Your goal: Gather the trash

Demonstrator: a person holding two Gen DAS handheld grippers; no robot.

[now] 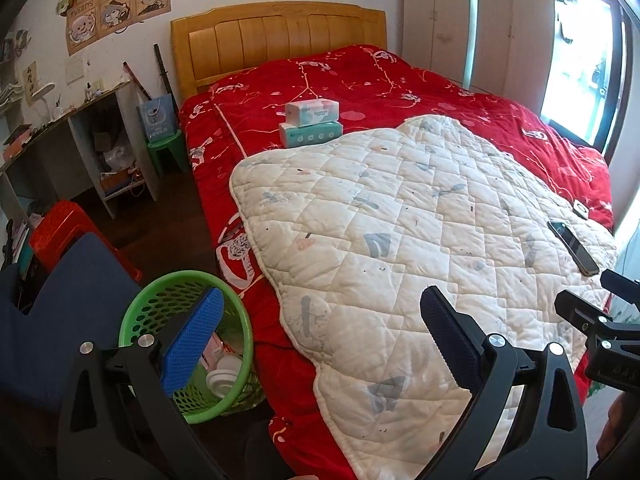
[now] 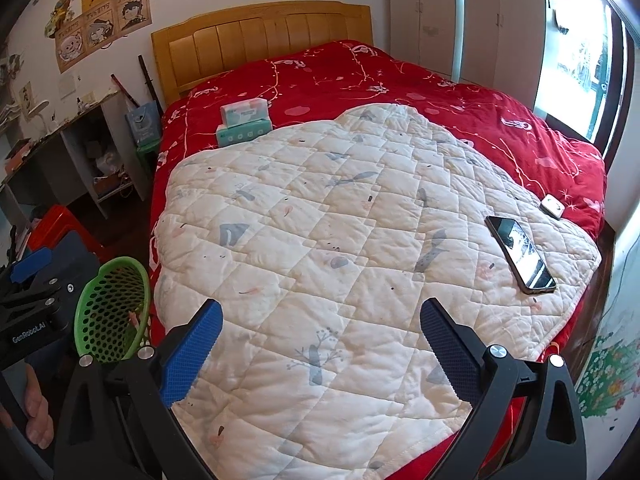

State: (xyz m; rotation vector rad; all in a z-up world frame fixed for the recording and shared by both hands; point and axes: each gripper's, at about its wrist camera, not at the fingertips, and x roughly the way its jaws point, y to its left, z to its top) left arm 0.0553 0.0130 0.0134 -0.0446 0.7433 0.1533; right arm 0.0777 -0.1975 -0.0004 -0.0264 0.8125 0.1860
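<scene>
A green mesh basket (image 1: pixel 160 304) stands on the floor at the bed's near left corner. It holds white round lids or cups (image 1: pixel 224 374) and something pink. My left gripper (image 1: pixel 320 340) is open and empty, its left blue pad over the basket and its right pad over the white quilted pad (image 1: pixel 380 240). My right gripper (image 2: pixel 320 344) is also open and empty, held above the quilted pad (image 2: pixel 320 220). In the right wrist view the basket (image 2: pixel 108 316) lies low on the left. I see no loose trash on the bed.
The bed has a red cover (image 1: pixel 360 80) and a wooden headboard (image 1: pixel 276 36). Two tissue packs (image 1: pixel 310 122) are stacked near the pillow end. A phone (image 2: pixel 520 254) and a small white device (image 2: pixel 553 206) lie at the right. A red stool (image 1: pixel 60 228) and shelves (image 1: pixel 100 152) stand on the left.
</scene>
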